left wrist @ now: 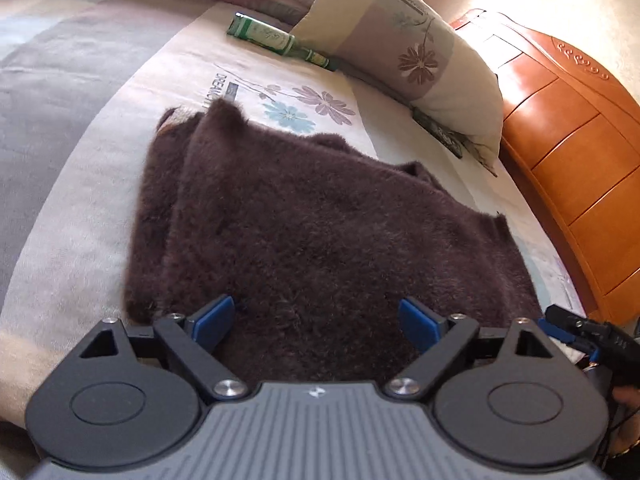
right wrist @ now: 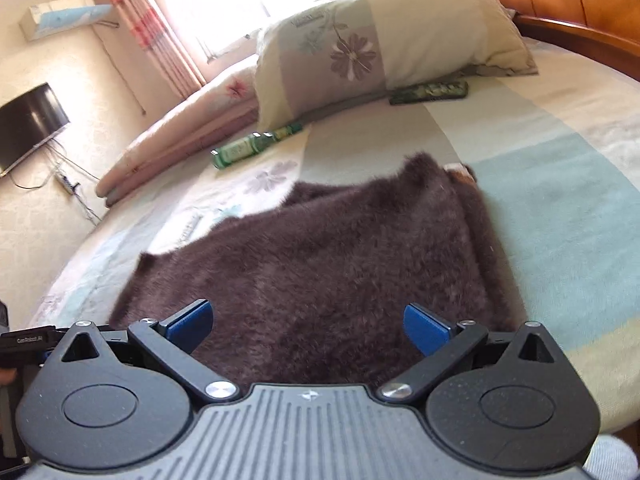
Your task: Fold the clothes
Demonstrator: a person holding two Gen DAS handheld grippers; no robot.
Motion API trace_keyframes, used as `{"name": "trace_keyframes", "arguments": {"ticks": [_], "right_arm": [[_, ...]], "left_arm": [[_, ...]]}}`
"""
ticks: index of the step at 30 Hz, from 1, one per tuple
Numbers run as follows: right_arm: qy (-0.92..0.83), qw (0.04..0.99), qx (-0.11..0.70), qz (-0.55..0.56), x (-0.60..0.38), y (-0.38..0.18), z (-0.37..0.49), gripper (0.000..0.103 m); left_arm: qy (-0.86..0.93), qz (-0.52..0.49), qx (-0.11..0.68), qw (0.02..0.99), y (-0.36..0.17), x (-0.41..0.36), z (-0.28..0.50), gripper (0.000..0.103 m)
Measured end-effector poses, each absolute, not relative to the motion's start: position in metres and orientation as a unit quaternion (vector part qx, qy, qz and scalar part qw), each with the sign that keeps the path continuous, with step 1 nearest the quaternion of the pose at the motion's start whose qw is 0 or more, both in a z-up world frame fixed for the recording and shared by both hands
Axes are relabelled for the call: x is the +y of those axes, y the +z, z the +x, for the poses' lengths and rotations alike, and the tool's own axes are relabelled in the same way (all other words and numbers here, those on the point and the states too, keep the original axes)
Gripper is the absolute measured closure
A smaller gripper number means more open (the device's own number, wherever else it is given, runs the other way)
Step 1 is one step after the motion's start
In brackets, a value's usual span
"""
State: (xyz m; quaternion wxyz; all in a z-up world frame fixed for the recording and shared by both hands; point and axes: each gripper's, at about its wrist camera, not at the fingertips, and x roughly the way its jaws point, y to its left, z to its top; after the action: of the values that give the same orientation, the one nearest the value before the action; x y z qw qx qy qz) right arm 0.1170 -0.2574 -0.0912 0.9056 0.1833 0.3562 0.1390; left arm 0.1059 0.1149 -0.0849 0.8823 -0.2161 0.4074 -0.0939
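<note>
A fuzzy dark brown garment point(left wrist: 304, 216) lies folded in layers on the bed, also seen in the right wrist view as the brown garment point(right wrist: 340, 256). My left gripper point(left wrist: 316, 318) hovers over its near edge with blue pads wide apart and nothing between them. At the right edge of that view the other gripper's tip point(left wrist: 576, 330) shows. My right gripper point(right wrist: 308, 322) is over the near edge of the garment too, open, its pads clear of the fabric. The left gripper's tip point(right wrist: 28, 340) appears at the left edge there.
The garment lies on a floral bedsheet point(left wrist: 100, 184). A flowered pillow point(left wrist: 412, 60) and a green bottle point(left wrist: 276, 40) lie beyond it. A dark flat case point(right wrist: 430, 92) rests by the pillow. A wooden headboard point(left wrist: 576, 152) borders the bed. A wall TV point(right wrist: 28, 124) hangs far left.
</note>
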Motion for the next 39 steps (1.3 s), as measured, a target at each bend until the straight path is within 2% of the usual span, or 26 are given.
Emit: {"name": "trace_keyframes", "arguments": {"ticks": [5, 12, 18, 23, 25, 31, 39], "right_arm": [[0.122, 0.901, 0.368, 0.197, -0.271, -0.104, 0.105, 0.0], [0.112, 0.903, 0.37, 0.19, -0.265, -0.104, 0.103, 0.0], [0.12, 0.896, 0.37, 0.213, -0.273, -0.107, 0.102, 0.0], [0.117, 0.895, 0.368, 0.222, -0.273, -0.108, 0.102, 0.0], [0.118, 0.896, 0.371, 0.214, -0.271, -0.108, 0.102, 0.0], [0.115, 0.895, 0.378, 0.208, -0.271, -0.107, 0.103, 0.0], [0.09, 0.897, 0.397, 0.172, -0.256, -0.102, 0.104, 0.0]], "left_arm": [[-0.104, -0.189, 0.398, 0.891, -0.062, 0.114, 0.09, 0.011], [-0.088, -0.211, 0.427, 0.875, -0.076, 0.122, 0.091, 0.011], [-0.127, -0.203, 0.423, 0.874, -0.057, 0.115, 0.085, 0.009], [-0.112, -0.214, 0.46, 0.855, -0.08, 0.117, 0.086, 0.008], [-0.113, -0.218, 0.451, 0.858, -0.077, 0.122, 0.086, 0.008], [-0.143, -0.181, 0.404, 0.885, -0.041, 0.118, 0.113, 0.007], [-0.137, -0.143, 0.428, 0.882, -0.068, 0.112, 0.149, 0.007]]}}
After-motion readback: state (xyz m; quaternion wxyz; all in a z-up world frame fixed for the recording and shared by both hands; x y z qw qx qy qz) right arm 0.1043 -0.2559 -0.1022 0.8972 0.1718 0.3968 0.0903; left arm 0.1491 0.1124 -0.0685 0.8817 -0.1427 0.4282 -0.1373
